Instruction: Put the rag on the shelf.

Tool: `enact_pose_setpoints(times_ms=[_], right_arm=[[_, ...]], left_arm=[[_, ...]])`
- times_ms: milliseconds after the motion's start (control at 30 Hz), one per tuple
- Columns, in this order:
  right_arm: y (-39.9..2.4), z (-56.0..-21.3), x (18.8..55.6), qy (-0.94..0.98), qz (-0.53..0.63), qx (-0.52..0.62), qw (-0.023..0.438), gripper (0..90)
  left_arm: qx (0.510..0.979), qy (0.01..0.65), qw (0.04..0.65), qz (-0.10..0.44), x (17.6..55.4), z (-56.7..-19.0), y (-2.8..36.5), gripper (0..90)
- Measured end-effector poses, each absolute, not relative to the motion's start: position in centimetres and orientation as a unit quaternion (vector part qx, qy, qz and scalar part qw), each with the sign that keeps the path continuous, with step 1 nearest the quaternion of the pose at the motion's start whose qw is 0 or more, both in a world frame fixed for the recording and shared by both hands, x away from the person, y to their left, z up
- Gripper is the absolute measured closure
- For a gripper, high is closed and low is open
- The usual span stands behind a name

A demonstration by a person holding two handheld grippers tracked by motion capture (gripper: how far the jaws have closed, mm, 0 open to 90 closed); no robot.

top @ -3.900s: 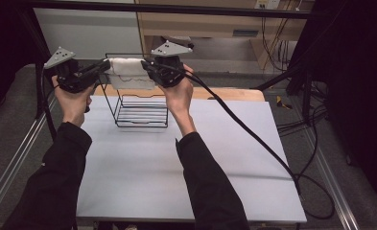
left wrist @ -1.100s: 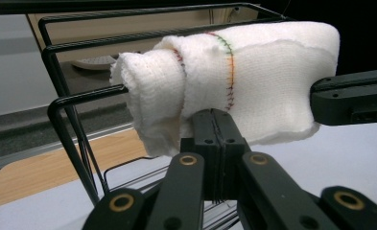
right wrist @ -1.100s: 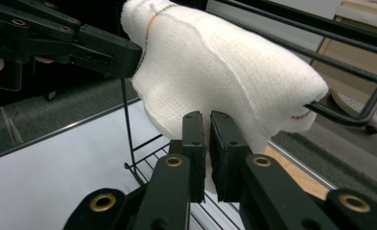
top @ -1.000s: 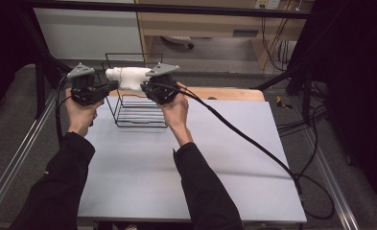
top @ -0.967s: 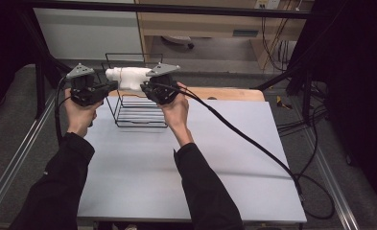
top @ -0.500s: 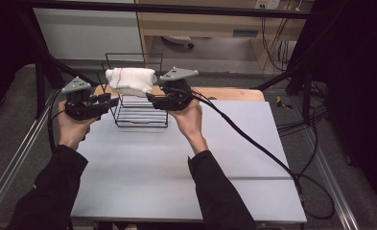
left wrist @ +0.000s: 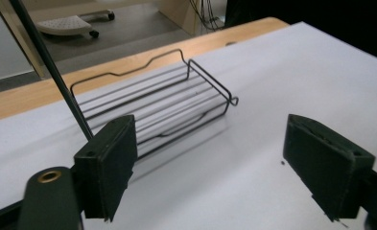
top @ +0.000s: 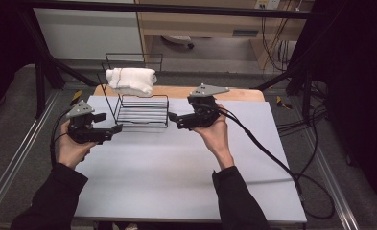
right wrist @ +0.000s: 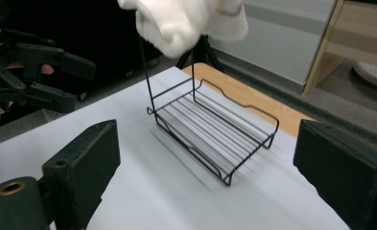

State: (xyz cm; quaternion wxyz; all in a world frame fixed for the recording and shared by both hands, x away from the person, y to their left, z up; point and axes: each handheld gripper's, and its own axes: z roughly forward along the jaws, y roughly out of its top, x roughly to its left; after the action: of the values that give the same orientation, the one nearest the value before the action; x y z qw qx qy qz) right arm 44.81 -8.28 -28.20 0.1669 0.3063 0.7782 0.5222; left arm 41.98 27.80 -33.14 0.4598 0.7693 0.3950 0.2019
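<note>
High view: a black wire rack [top: 140, 103] stands at the far middle of the white bench [top: 186, 177], with a folded white towel [top: 131, 80] draped over its top rail, clear of the slatted base below. The left tongs [top: 110, 123] sit low over the bench just left of the rack, and the right tongs [top: 174, 120] sit just right of it; each is carried in a hand whose dark sleeve enters from the near edge, and neither touches the rack or the towel. Both pairs of tongs have just been opening and now stand spread wide, with nothing between the jaws. Left gripper view: the spread jaws frame the rack's base [left wrist: 162, 105] lying on the bench, one thin upright [left wrist: 52, 72] rising at its near corner. Right gripper view: the jaws frame the same rack [right wrist: 215, 139] from the opposite side, the towel [right wrist: 186, 19] hanging from the rail above it, and the left tongs [right wrist: 76, 84] visible farther off at the left edge.
</note>
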Motion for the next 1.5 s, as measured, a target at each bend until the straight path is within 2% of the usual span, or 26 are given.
enact_pose_setpoints(times_ms=[200,433,900,1500], right_arm=[[-11.3,-30.3,44.2,0.779,0.519,0.319,0.148,3.3],[-14.8,-33.1,43.1,0.783,0.508,0.331,0.135,1.8],[-20.5,-39.5,40.6,0.780,0.494,0.365,0.117,0.6],[-26.2,-44.2,37.4,0.772,0.484,0.397,0.108,0.5]], left_arm=[[0.780,0.393,0.446,0.195,41.3,-35.4,27.3,9.2],[0.780,0.392,0.455,0.174,40.5,-38.3,27.1,6.4],[0.789,0.387,0.448,0.161,38.8,-41.6,28.0,7.1],[0.798,0.382,0.438,0.159,37.7,-43.3,28.7,8.3]])
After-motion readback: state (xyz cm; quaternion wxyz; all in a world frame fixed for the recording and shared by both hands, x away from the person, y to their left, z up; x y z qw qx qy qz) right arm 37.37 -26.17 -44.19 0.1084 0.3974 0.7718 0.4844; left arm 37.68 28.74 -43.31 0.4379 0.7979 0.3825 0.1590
